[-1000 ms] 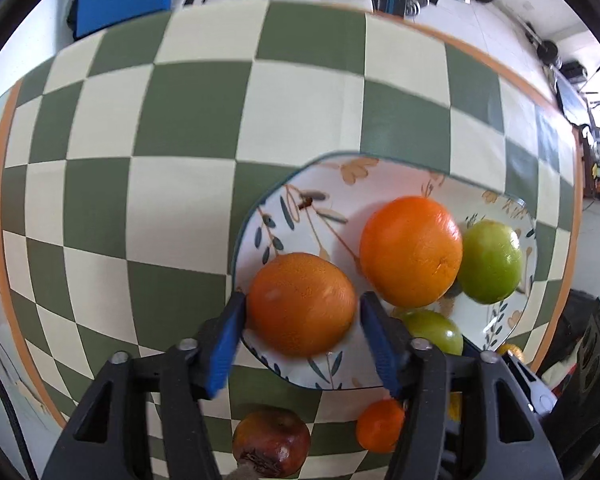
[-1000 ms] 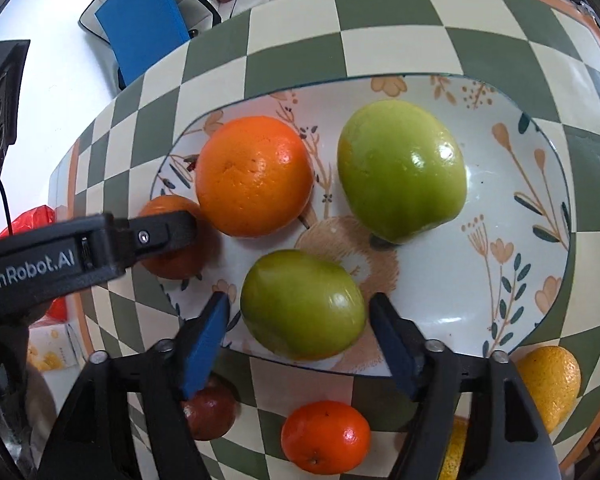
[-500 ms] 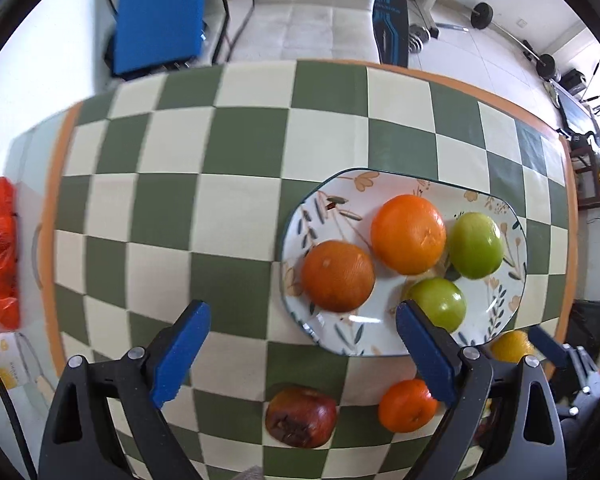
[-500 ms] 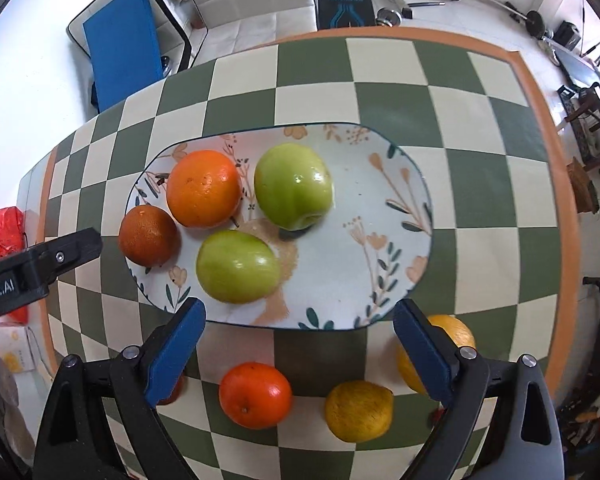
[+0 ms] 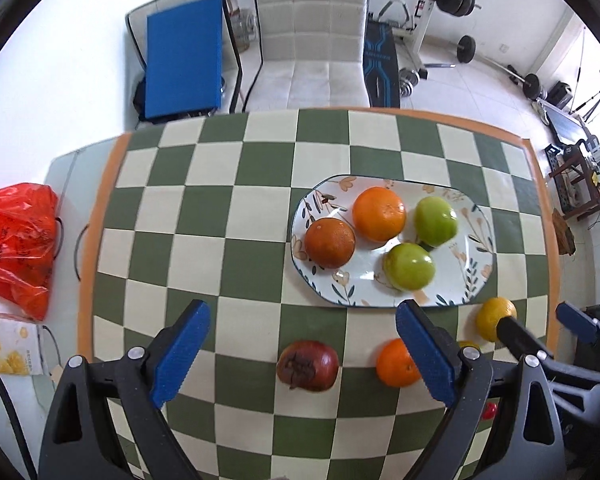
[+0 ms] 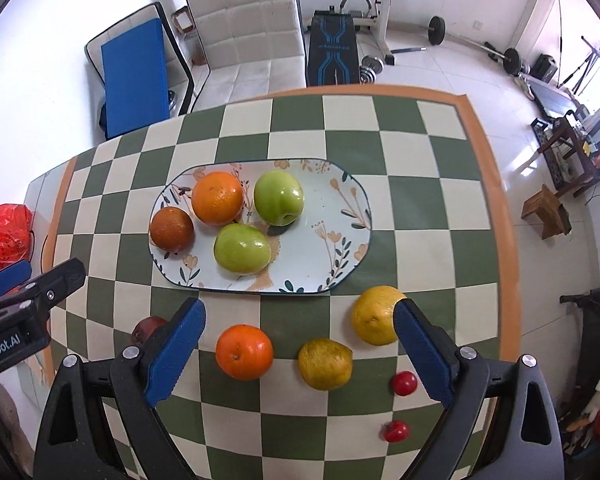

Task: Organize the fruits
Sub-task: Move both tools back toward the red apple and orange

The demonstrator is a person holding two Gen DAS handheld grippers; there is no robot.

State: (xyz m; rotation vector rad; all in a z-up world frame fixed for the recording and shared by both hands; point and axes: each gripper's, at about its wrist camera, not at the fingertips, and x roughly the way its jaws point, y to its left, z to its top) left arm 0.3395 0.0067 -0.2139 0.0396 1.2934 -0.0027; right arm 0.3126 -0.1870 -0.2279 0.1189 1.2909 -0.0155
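The left hand-held gripper hangs above the near part of the desk with its blue pads spread wide and nothing between them. Taking the oval floral plate as the landmark, this hand-held gripper sits off the plate's near left edge, over a dark red fruit that lies on the checked cloth. A small orange lies just right of that fruit, partly behind the right pad.

The right hand-held gripper is likewise wide open and empty, held off the plate's near edge. Between its pads, on the cloth, lie the small orange and a dull yellow fruit; a brighter yellow fruit sits nearer the plate's right end, touching the right pad in view. Two small red fruits lie further from the plate, toward the desk's near edge.

On the plate rest four fruits, grouped in its left half: a dark orange at the left end, a bright orange beside it toward the far rim, a green apple right of that, and a second green apple toward the near rim. The plate's right half is bare.

Beyond the desk's left edge lies a red plastic bag.
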